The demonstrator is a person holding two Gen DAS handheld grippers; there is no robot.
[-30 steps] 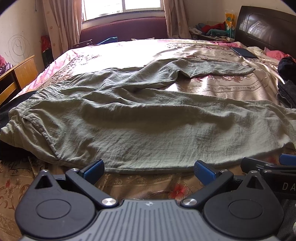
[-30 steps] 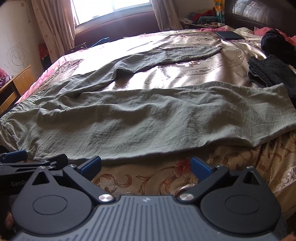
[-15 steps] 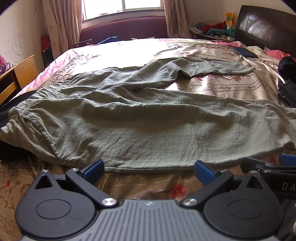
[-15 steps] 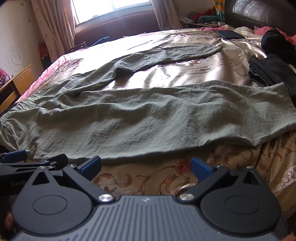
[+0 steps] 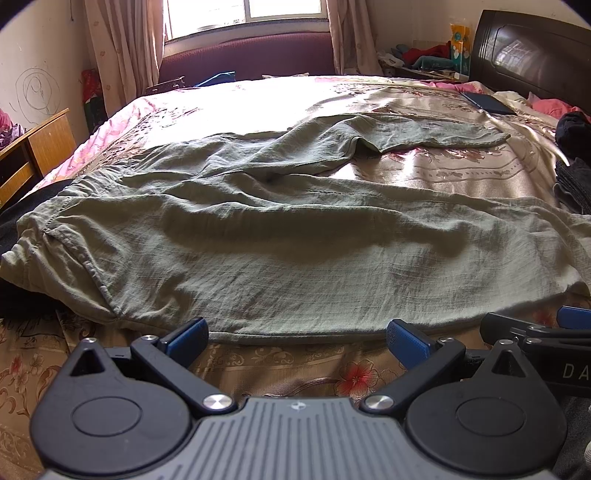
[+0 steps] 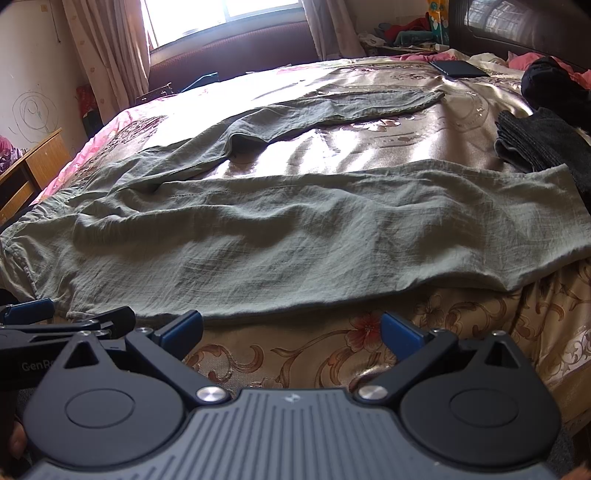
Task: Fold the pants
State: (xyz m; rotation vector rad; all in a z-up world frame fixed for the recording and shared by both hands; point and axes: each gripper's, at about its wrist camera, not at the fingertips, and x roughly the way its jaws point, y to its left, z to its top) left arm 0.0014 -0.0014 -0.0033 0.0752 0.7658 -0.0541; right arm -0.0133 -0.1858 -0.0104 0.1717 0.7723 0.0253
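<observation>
Left wrist view: the bed (image 5: 229, 110) fills nearly everything ahead of the left gripper (image 5: 297, 338), its shiny floral cover running away to a window (image 5: 243, 14) with curtains on the far wall. A dark headboard (image 5: 532, 48) stands far ahead and to the right. Spread across the bed just beyond the fingertips lie the olive-green pants (image 5: 280, 236), waistband off to the left and both legs reaching right. The nearer leg lies broad and wrinkled right in front of the gripper, its lower edge just past the blue fingertips (image 5: 186, 334). The farther leg bends away ahead and to the right. The left gripper is spread wide, holding nothing, and hangs over the bed's front edge without touching the cloth.

In the right wrist view the same pants (image 6: 295, 236) stretch across in front of the right gripper (image 6: 291, 330), the near leg's cuff ending far to its right. A stack of dark clothing (image 6: 543, 144) sits on the bed just beyond that cuff. The right gripper is likewise wide apart and empty, its blue fingertips (image 6: 400, 332) just short of the pant edge. A wooden desk (image 6: 29, 166) stands far left, beside the bed. A dark flat device (image 6: 458, 68) lies far ahead near the headboard. Each gripper shows at the edge of the other's view, side by side.
</observation>
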